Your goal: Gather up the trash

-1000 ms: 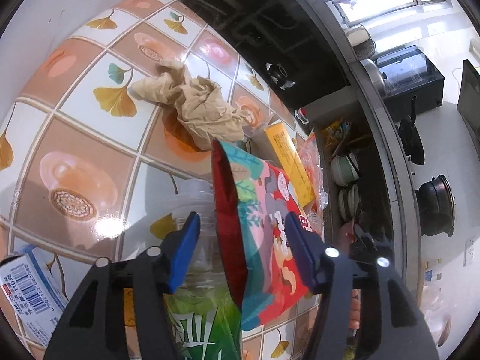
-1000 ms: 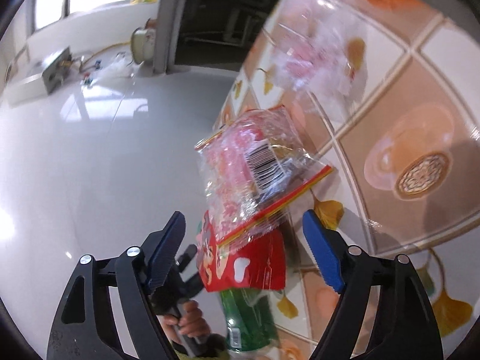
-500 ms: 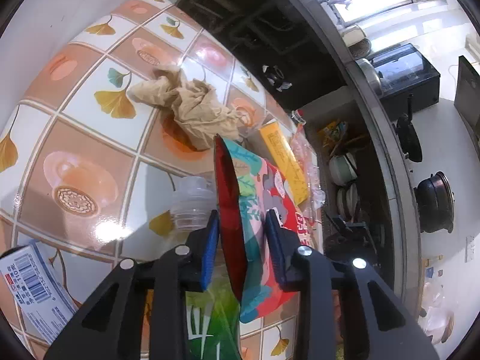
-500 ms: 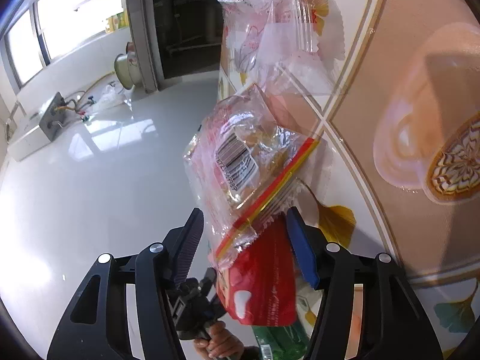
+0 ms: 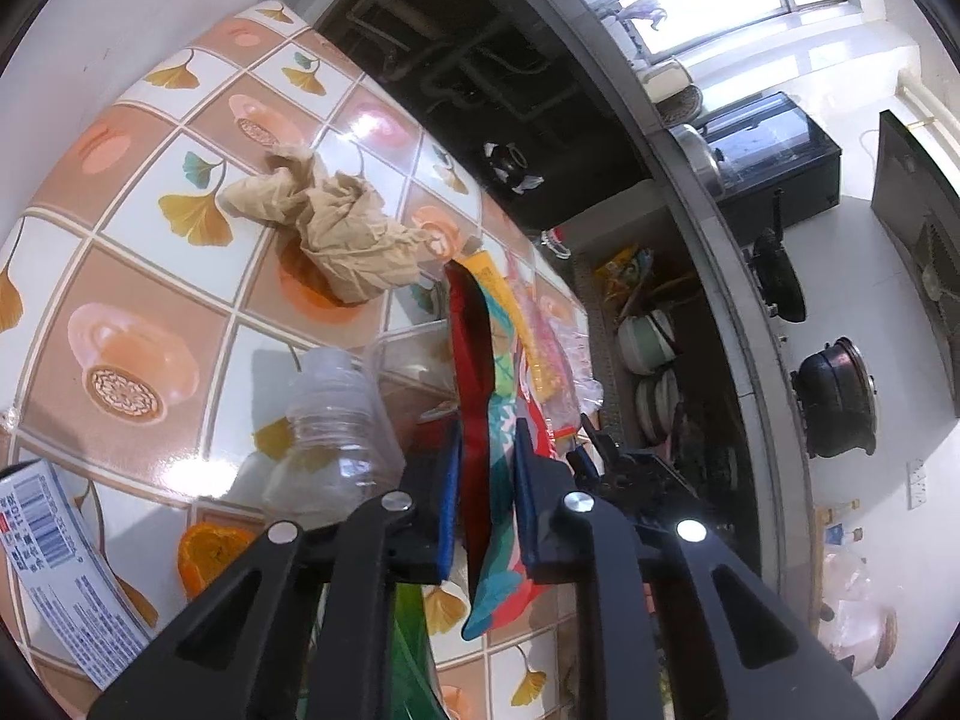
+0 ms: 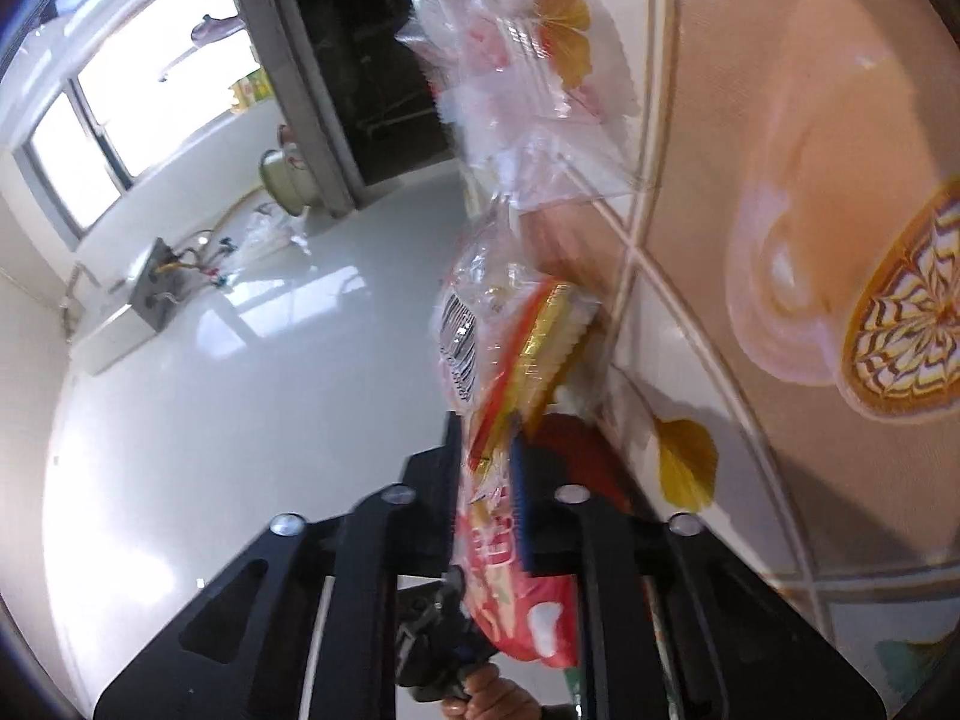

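Left tool (image 5: 485, 483) pinched the red snack pouch (image 5: 487, 432) edge-on between its blue pads, the pouch standing upright above the tabletop (image 5: 150, 276), which was covered in a ginkgo-leaf tile pattern. Clear plastic bottle (image 5: 336, 426) with a green label lay just left of the tool, touching its left finger or nearly so; could not tell which. Crumpled brown paper (image 5: 336, 228) sat farther out on the tabletop, well apart from the tool. Blue-and-white carton (image 5: 54, 564) lay at the lower left edge. Yellow packet (image 5: 510, 306) sat behind the pouch.

Right tool (image 6: 487, 492) was pressed onto the clear zip bag (image 6: 510, 342) with a barcode and red-yellow strip, at the tabletop's edge. Another crinkled clear wrapper (image 6: 528, 78) lay beyond it on the tabletop. The red pouch showed directly below the bag.
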